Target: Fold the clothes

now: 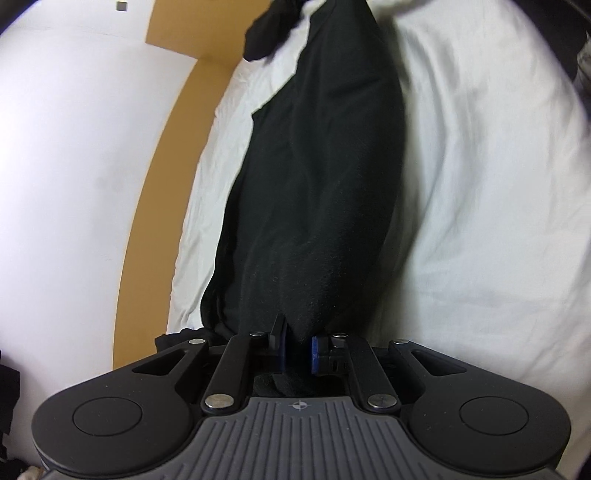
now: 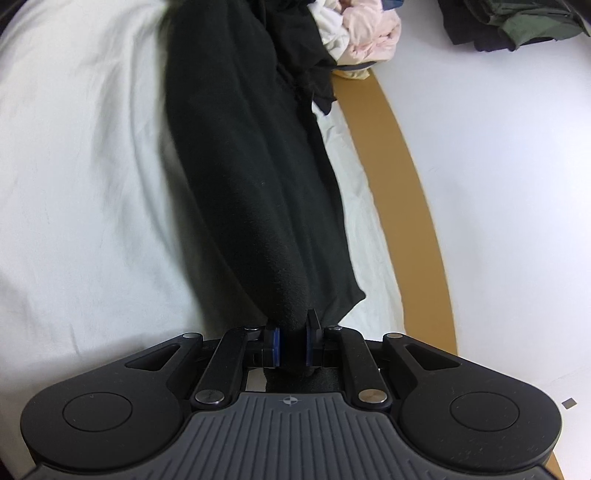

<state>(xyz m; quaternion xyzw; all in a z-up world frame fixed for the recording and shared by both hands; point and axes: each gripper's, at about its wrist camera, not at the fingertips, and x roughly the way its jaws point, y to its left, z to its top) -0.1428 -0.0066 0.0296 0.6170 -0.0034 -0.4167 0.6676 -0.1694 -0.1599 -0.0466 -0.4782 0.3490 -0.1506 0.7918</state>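
A long black garment (image 1: 317, 177) stretches away from me over a white sheet (image 1: 480, 206). My left gripper (image 1: 298, 350) is shut on its near end, with dark cloth pinched between the blue pads (image 1: 316, 352). In the right wrist view the same black garment (image 2: 251, 177) runs up the frame, and my right gripper (image 2: 291, 347) is shut on a bunched fold of it between its blue pads (image 2: 275, 345). Both held ends are lifted off the sheet. The far end of the garment is folded over near the top of both views.
The white sheet (image 2: 81, 177) covers a surface with a tan wooden edge (image 2: 410, 177) and a white floor beyond. A heap of pink and white clothes (image 2: 362, 33) lies at the far right, and dark green clothes (image 2: 517, 22) on the floor.
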